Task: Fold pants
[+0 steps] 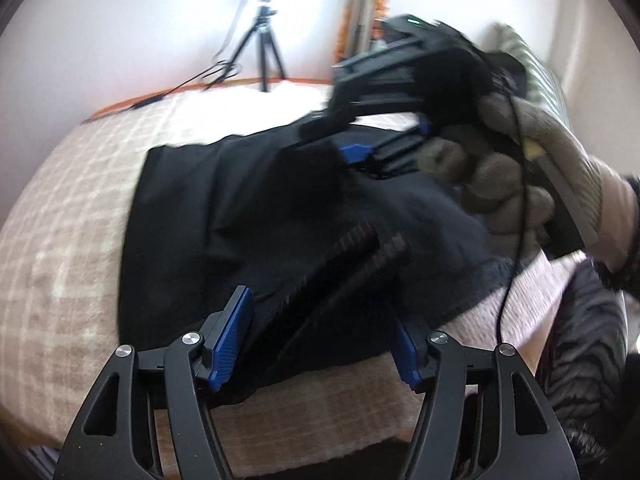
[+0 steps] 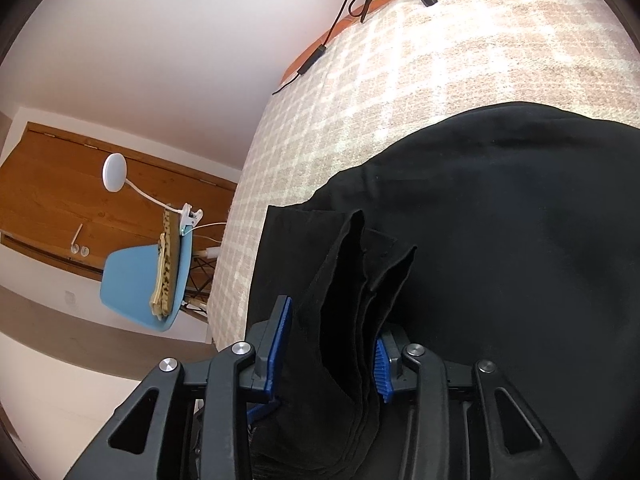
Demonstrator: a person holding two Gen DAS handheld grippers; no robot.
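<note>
Pants (image 1: 248,216): black, on checked blanket (image 1: 72,240). Left gripper (image 1: 316,344): pads wide apart, fabric between, grip unclear. Right gripper (image 2: 332,356): clamped on bunched pants (image 2: 352,280). Left view only: tripod (image 1: 262,52), gloved hand (image 1: 520,168). Right view only: blue chair (image 2: 136,280), lamp (image 2: 115,168).

Bare blanket (image 1: 72,208) left of pants (image 1: 208,216): passable. Tripod (image 1: 262,52) and cable (image 2: 320,46) obstruct far edge.
</note>
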